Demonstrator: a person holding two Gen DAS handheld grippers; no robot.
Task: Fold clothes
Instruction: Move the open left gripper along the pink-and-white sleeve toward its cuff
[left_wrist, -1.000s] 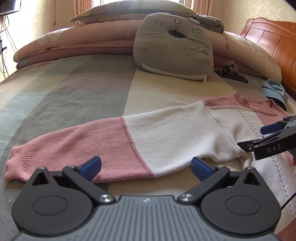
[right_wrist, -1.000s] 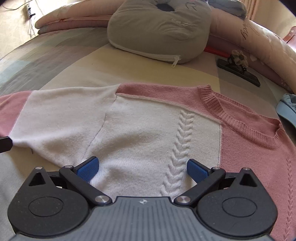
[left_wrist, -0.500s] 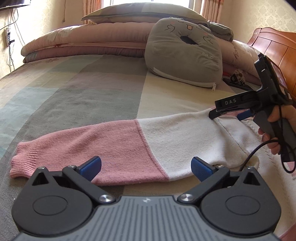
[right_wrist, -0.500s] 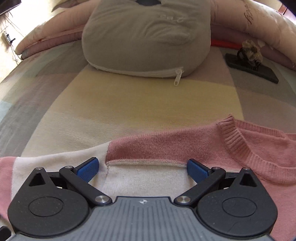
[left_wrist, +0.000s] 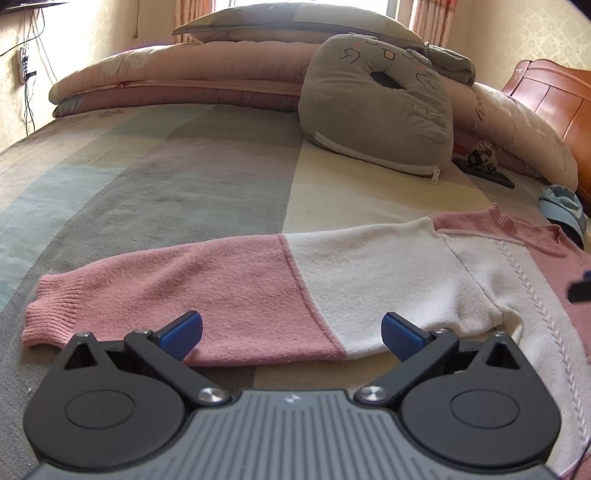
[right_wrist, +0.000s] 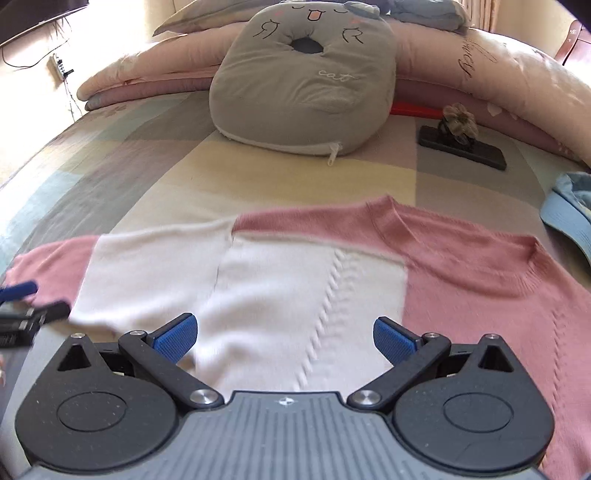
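While the pink-and-white knit sweater (left_wrist: 369, 273) lies flat on the patchwork bedspread (left_wrist: 166, 177), both tongs hang low at its near edge with nothing between their blue pads. The left gripper (left_wrist: 291, 330) is spread wide, its jaws bracketing the seam where the pink lower sleeve meets the white upper sleeve; the ribbed cuff lies off to its left, the body to its right. The right gripper (right_wrist: 282, 334) is likewise released, jaws wide over the white chest panel beside the cable-knit ridge, with the ribbed neckline beyond it and the pink half of the body to its right.

In the right wrist view the sweater (right_wrist: 314, 266) is softly blurred, and its hem and far sleeve are cut off by the frame and the gripper body. The left gripper (right_wrist: 22, 302) shows there only as blue and black tips at the left edge. In the left wrist view the right gripper (left_wrist: 581, 288) is a dark sliver at the right edge.

Beyond the sweater sit a grey cat-face cushion (right_wrist: 306, 77), a dark flat object with a scrunchie on top (right_wrist: 461, 147), rolled pink quilts (left_wrist: 184, 77) and a pale blue cap (right_wrist: 569, 218), partly cut off.
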